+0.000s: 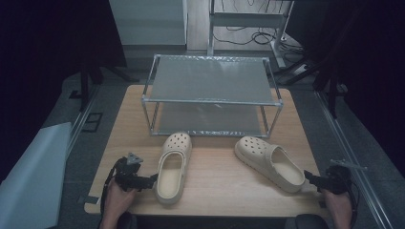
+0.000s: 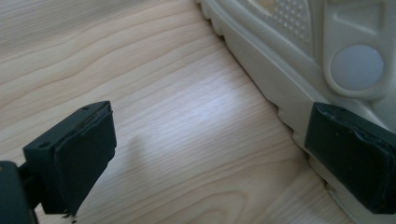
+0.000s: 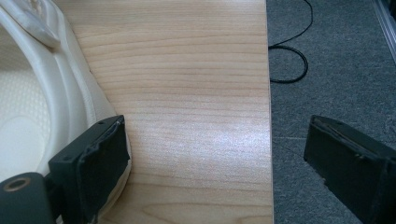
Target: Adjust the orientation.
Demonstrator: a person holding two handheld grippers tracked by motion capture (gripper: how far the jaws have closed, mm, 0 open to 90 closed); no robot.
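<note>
I have the bench (image 1: pixel 215 162) in front of me, with the two-tier shoe rack (image 1: pixel 210 93) standing at its far side, both shelves bare. Near it lie two cream clogs: the left clog (image 1: pixel 173 164) toe to the rack, the right clog (image 1: pixel 268 162) angled, heel toward the near right corner. My left gripper (image 1: pixel 150 180) gapes wide beside the left clog's heel, holding nothing; my right gripper (image 1: pixel 309 178) gapes wide at the right clog's heel, gripping nothing. I judge the best grip is the heel rim, one jaw inside the shoe, squeezed squarely before lifting.
</note>
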